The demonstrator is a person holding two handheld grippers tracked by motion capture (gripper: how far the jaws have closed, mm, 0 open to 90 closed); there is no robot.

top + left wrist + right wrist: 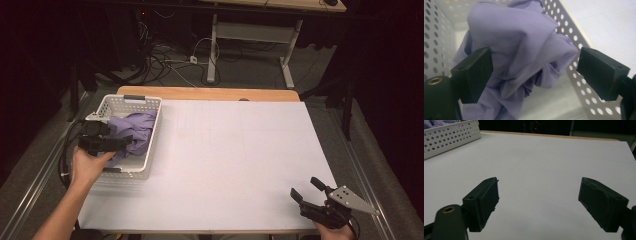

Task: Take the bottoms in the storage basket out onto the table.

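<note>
A crumpled lilac cloth [137, 127] lies in a white perforated basket [131, 100] at the table's left side. My left gripper [126, 141] reaches into the basket from its near end, held by a hand. In the left gripper view its jaws stand wide apart, open [534, 71], with the cloth [519, 37] bunched between and behind them and the basket wall [579, 42] to the right. My right gripper [303, 186] rests near the table's front right corner. It is open [539, 195], with nothing between its jaws.
A white sheet [240, 150] covers the tabletop, with a wooden edge [210, 93] showing at the far side. The basket [451, 136] appears far left in the right gripper view. Cables and a desk frame [250, 45] stand on the floor beyond.
</note>
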